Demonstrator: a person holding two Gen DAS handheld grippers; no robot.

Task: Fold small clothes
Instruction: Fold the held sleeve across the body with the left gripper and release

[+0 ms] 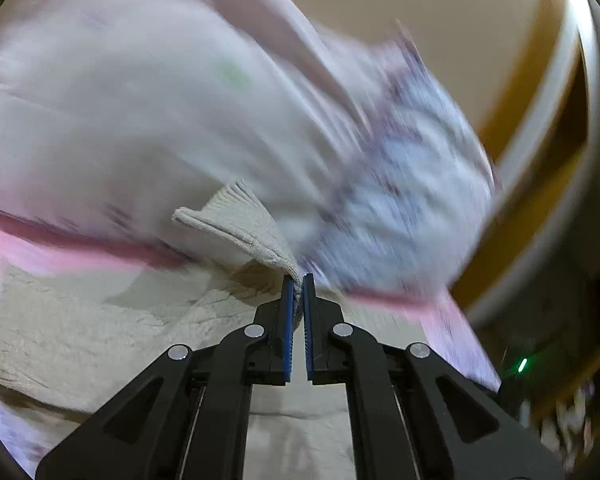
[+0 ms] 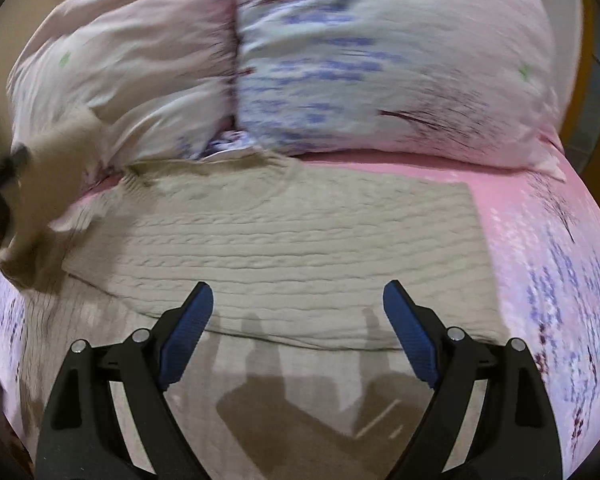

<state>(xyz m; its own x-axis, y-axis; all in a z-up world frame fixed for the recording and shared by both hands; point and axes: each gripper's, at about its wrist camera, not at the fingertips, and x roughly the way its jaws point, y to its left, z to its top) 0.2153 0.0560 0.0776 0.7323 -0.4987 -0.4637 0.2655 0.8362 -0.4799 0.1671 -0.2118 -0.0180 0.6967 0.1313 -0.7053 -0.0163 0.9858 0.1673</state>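
Note:
A beige cable-knit sweater [image 2: 300,232] lies flat on the bed, partly folded, with its lower part nearest the right wrist camera. My left gripper [image 1: 298,280] is shut on the ribbed cuff of one sleeve [image 1: 236,220] and holds it up off the sweater's body [image 1: 80,332]. In the right wrist view that lifted sleeve [image 2: 48,184] shows as a blur at the far left. My right gripper [image 2: 298,296] hovers open over the sweater's near half, nothing between its blue pads [image 2: 188,332]. Its shadow falls on the knit below.
Two floral pillows [image 2: 380,60] [image 2: 120,60] stand along the far side of the sweater. A pink patterned bedsheet [image 2: 540,260] covers the bed and drops off at the right. In the left wrist view a yellow and white frame [image 1: 540,120] lies beyond the pillows.

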